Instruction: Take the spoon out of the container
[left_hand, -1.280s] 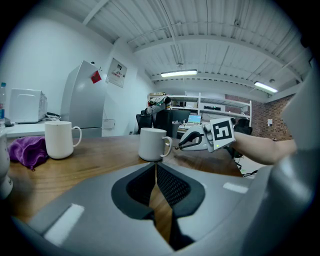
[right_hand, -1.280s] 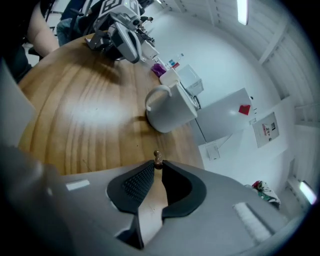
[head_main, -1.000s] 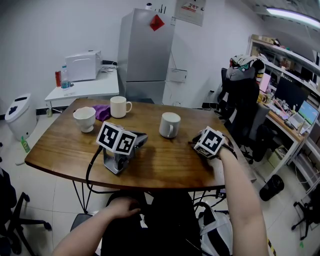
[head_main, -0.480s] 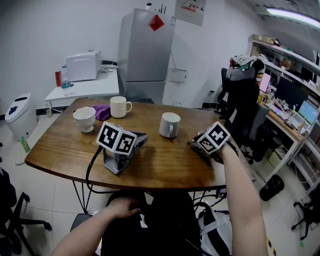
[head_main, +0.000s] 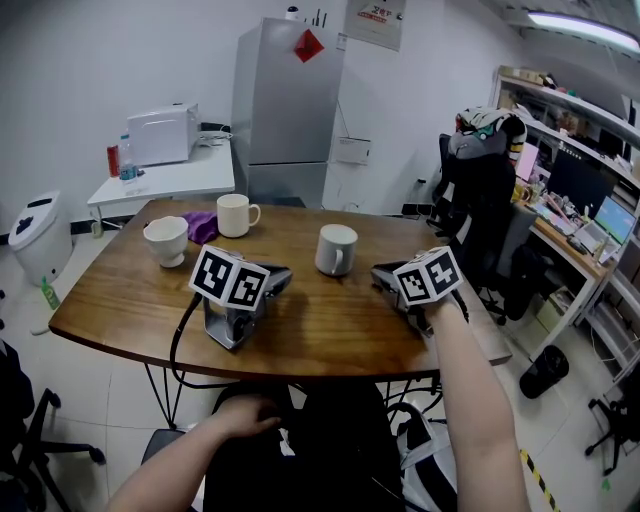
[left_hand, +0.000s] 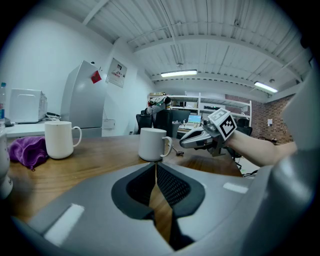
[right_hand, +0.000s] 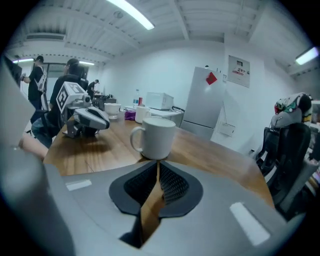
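The worktop (head_main: 120, 300) is brown wood with darker grain. The mug (head_main: 337, 249) in the middle is white, and so are the far mug (head_main: 234, 214) and the cup (head_main: 166, 240). The cloth (head_main: 203, 225) is purple. The left tool (head_main: 283, 274) is grey, and its cube carries black-and-white square markers.

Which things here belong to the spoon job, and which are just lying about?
Job:
- centre mug, likely the container; no spoon visible
- right gripper, jaws closing, empty

Lying about:
- far mug
- white cup
- purple cloth
- left gripper, resting on the table
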